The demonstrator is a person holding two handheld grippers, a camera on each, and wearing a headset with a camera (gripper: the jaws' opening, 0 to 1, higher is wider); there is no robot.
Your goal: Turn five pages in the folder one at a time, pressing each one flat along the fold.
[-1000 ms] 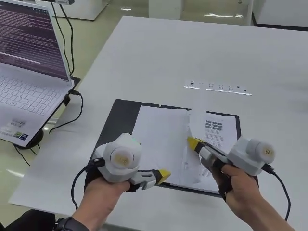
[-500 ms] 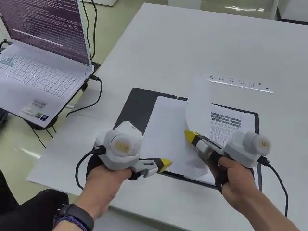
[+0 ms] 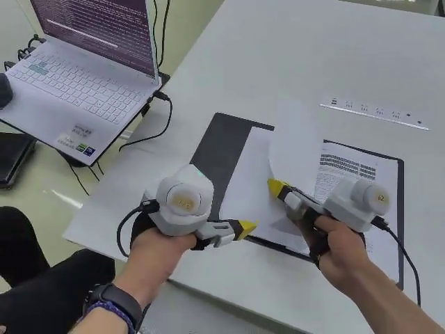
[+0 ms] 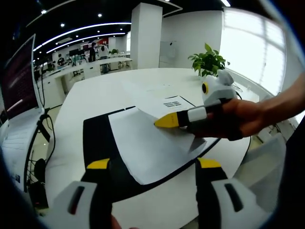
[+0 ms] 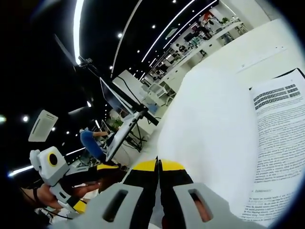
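While the left gripper (image 3: pixel 245 228) hovers at the near edge, jaws apart and empty, the right gripper (image 3: pixel 278 188) is clamped on the page (image 3: pixel 295 139), upright above the open folder (image 3: pixel 215 142). Risk: a hard pull leftward may tear or crease it.

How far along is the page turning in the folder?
Done: a sheet lies flat on the folder's left side; the count can't be told. In hand: the right gripper pinches a lifted page mid-turn. Still to do: laying it over and pressing the fold; the left gripper is open.
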